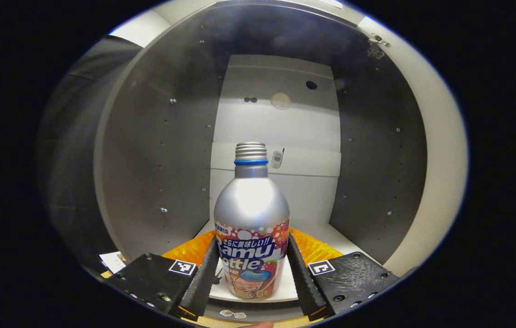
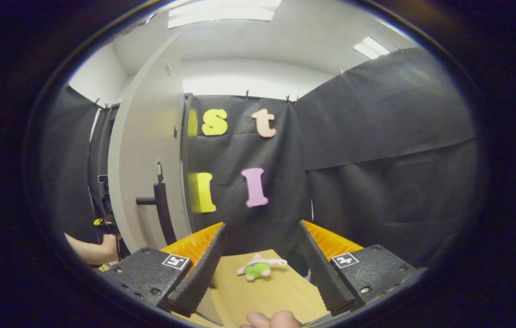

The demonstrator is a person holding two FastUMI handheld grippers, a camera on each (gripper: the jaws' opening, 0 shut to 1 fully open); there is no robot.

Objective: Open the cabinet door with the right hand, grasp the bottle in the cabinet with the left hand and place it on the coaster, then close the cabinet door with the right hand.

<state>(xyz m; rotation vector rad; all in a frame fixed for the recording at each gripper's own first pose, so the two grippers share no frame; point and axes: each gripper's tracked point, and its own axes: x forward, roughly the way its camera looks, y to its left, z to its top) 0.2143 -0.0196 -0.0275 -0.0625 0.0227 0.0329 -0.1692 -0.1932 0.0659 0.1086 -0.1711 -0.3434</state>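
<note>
In the left gripper view, the left gripper [image 1: 252,273] reaches into the open cabinet [image 1: 157,150]. The bottle [image 1: 251,228] stands upright on the white cabinet floor, between the two fingers. The fingers sit right beside its sides, but it is hard to tell if they press on it. In the right gripper view, the right gripper [image 2: 260,269] is wide open and holds nothing. The cabinet door [image 2: 146,173] stands open on the left, with its dark handle [image 2: 161,205]. A small green toy [image 2: 258,268] lies on the brown table [image 2: 267,296]. A bare arm [image 2: 91,249] is partly cut off behind the door.

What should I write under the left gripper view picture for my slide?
Left claw reaches into the open cabinet, its fingers on either side of the bottle.
</note>
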